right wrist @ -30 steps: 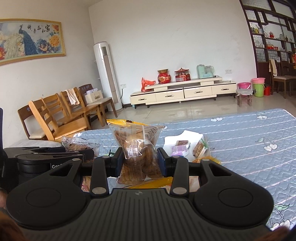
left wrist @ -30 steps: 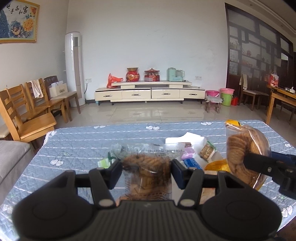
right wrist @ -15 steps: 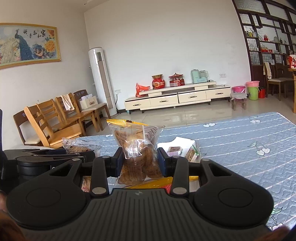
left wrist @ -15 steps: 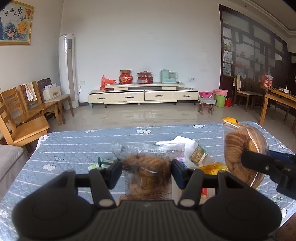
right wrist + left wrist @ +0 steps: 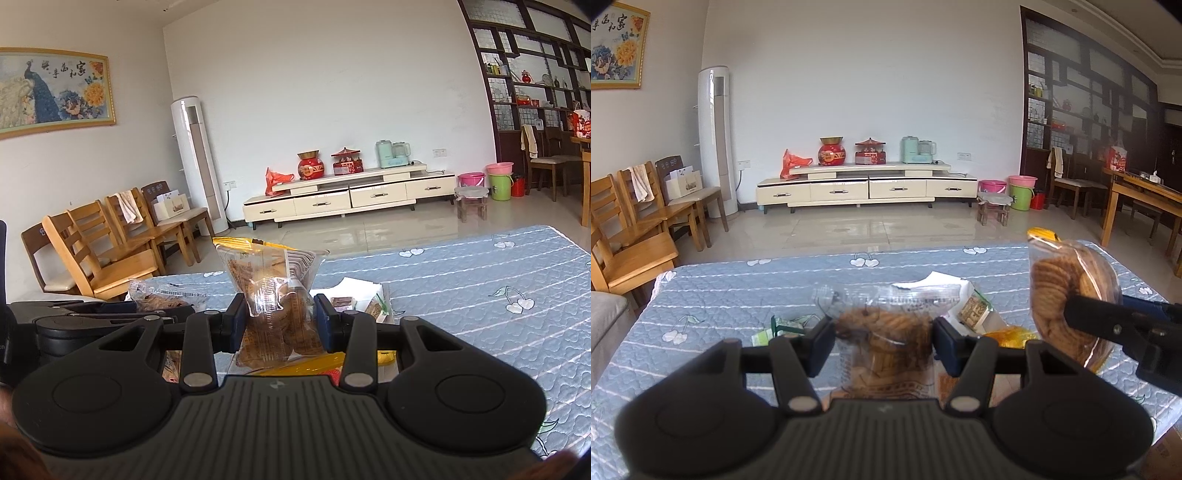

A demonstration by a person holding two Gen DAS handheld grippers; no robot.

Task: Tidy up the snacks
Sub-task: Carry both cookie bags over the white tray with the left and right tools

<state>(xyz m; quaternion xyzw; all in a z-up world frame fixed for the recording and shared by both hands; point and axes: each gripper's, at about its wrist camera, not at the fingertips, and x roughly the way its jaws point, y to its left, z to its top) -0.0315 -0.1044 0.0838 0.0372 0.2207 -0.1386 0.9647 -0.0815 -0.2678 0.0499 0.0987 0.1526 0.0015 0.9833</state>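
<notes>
So a big table covered in a blue quilted cloth with cherry prints was seen under everything, with a small heap of loose snacks left on it near the middle. Two clear bags of brown biscuits were held up above that cloth. The wider biscuit bag was pinched between the pads of the left gripper, and the taller biscuit bag was squeezed mid-body by the right gripper, its crimped top poking up. Both packs would probably be judged light, crinkly and kinda slippery, and the biscuits inside pretty crumbly, so a gentle grip on the film around the middle, not the seal, would be preferred.
</notes>
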